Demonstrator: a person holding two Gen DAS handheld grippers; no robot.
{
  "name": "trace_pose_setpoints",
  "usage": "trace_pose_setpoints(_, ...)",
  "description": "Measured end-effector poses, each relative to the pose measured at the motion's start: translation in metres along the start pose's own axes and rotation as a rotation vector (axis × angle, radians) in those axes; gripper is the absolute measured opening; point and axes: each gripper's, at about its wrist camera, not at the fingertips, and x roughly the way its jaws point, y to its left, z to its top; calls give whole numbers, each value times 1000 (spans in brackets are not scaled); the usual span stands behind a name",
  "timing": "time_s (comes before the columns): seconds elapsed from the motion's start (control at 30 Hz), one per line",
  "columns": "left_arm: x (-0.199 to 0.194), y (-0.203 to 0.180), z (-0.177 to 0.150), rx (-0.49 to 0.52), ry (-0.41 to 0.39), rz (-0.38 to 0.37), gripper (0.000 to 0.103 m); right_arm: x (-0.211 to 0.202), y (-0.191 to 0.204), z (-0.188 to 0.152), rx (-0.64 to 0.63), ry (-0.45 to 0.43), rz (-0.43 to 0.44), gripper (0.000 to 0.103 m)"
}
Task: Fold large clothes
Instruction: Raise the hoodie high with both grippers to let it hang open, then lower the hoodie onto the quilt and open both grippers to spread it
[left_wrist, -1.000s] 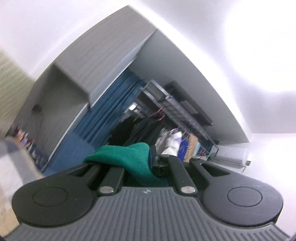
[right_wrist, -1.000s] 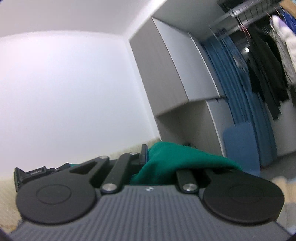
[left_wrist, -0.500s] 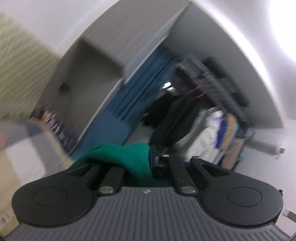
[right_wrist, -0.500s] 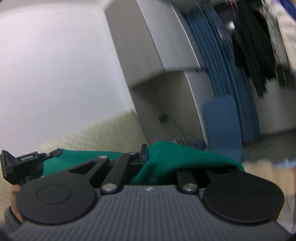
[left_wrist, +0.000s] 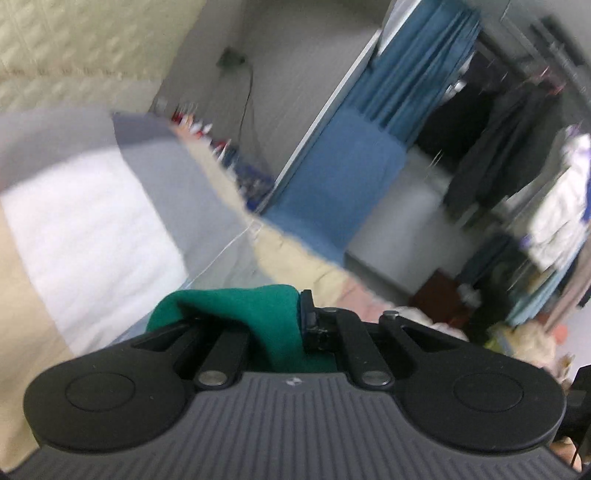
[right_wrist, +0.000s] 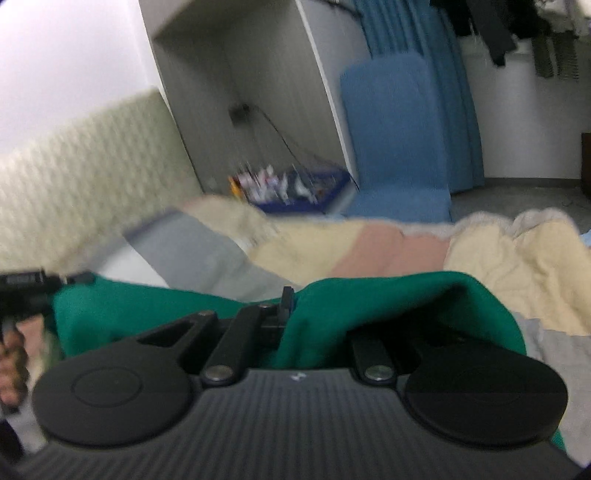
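A green garment (left_wrist: 255, 314) is seen clamped in the left gripper (left_wrist: 295, 314), whose jaws are drawn tight together on the cloth; the fabric bunches over the left finger and hangs down between the linkages. In the right wrist view the same green garment (right_wrist: 369, 306) is pinched in the right gripper (right_wrist: 291, 306), jaws likewise narrowed onto it, with the cloth draped over the right finger and stretched away to the left, where the other gripper's black body (right_wrist: 26, 291) is seen at the frame edge, held by a hand (right_wrist: 13, 354). The garment is thus held up between the two grippers, above a bed covered by a patchwork blanket (right_wrist: 498, 254) of cream, pink, grey and white panels. Beyond the bed a blue basket (right_wrist: 295, 192) is seen on the floor, filled with small items too blurred to identify. A blue chair (right_wrist: 395, 147) stands just beside it, before blue curtains (left_wrist: 413, 74). Hanging clothes (left_wrist: 554, 206) are visible at the right.
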Motion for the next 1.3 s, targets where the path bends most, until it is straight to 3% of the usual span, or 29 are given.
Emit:
trace_pose_setpoints(0.17,74,20,-17,42,80,72,6,54,-23,-24,14,46,-24,12)
trace_pose_setpoints(0.3,99,34,-32,39,115,101,6,78,-25,-38,-21,62,-37,12)
trace_pose_setpoints(0.43,99,31,-36,48,122,107,6,74,-23,-41,-21,65,-49,12)
trace_pose_setpoints(0.53,72,13,-30,43,119,110,9,66,-18,-39,-25,52,-55,12)
trace_pose_setpoints(0.6,62,1,-27,67,125,129,28,56,-13,-37,-29,42,-55,15)
trace_pose_setpoints(0.63,57,-4,-25,72,123,130,43,50,-11,-36,-30,41,-52,17)
trace_pose_setpoints(0.67,44,-12,-23,75,109,122,50,43,-7,-34,-29,40,-53,22)
trace_pose_setpoints(0.73,19,-22,-21,74,81,109,51,27,-2,-33,-25,27,-58,36)
trace_pose_setpoints(0.8,-3,-31,-22,85,69,100,50,2,3,-32,-15,-12,-40,59)
trace_pose_setpoints(0.83,-15,-36,-24,98,60,95,51,-10,6,-32,-12,-27,-36,63)
trace_pose_setpoints(1.07,-130,-77,-51,158,27,60,51,-109,35,-47,-8,-86,-32,64)
trace_pose_setpoints(1.17,-175,-86,-71,132,19,53,51,-150,44,-62,23,-80,-46,64)
trace_pose_setpoints(1.3,-224,-97,-103,171,23,55,51,-199,52,-87,60,-84,-61,64)
